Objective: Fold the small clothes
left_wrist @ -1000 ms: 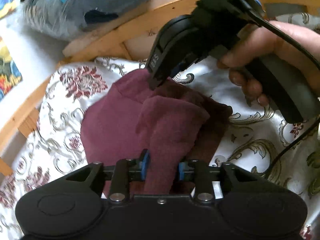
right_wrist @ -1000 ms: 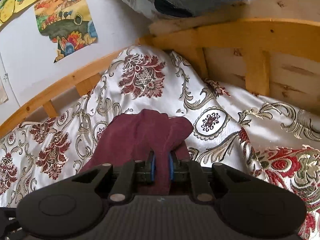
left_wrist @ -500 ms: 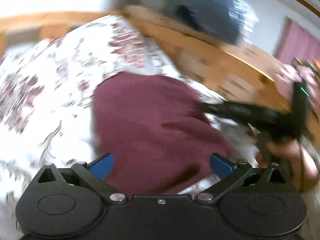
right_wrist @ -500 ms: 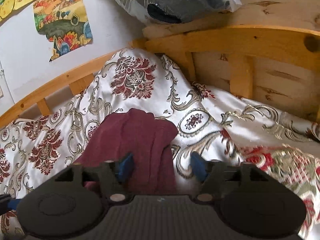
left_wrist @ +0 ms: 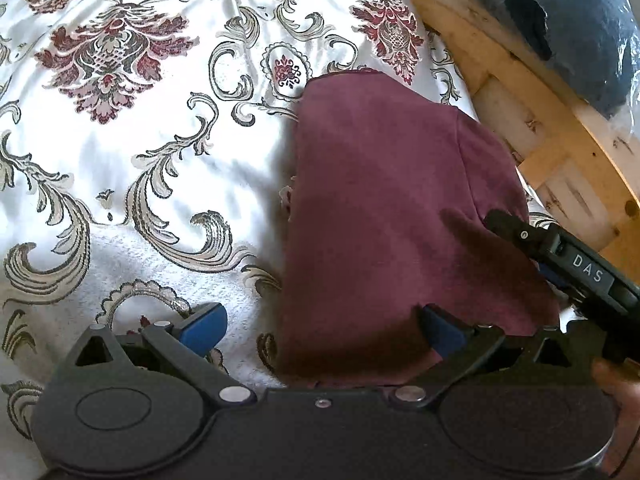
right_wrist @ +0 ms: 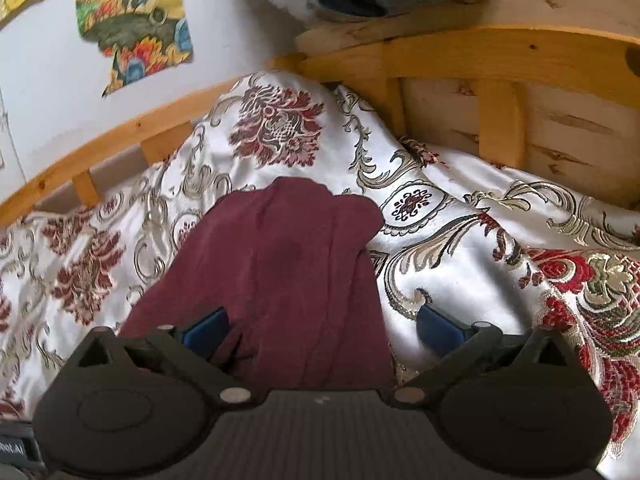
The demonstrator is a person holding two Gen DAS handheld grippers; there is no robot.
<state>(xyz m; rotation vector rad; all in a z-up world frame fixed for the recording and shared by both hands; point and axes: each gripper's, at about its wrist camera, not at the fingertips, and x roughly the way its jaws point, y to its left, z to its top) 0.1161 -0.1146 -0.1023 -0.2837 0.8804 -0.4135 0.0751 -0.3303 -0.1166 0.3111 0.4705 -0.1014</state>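
Note:
A maroon garment point(left_wrist: 384, 216) lies folded flat on a white floral bedspread point(left_wrist: 132, 128); it also shows in the right wrist view point(right_wrist: 288, 272). My left gripper point(left_wrist: 320, 330) is open and empty, its blue pads astride the garment's near edge. My right gripper point(right_wrist: 320, 330) is open and empty just above the garment's near end. The right gripper's body point(left_wrist: 576, 268) shows at the right of the left wrist view, next to the garment.
A wooden bed frame point(right_wrist: 500, 92) rims the bedspread at the back and right. A blue bundle in clear plastic point(left_wrist: 568, 28) sits on the frame. Colourful posters point(right_wrist: 132, 20) hang on the white wall.
Both grippers let go of the maroon garment and opened wide. The garment dropped flat onto the bedspread. The left gripper swung around to a new angle over it.

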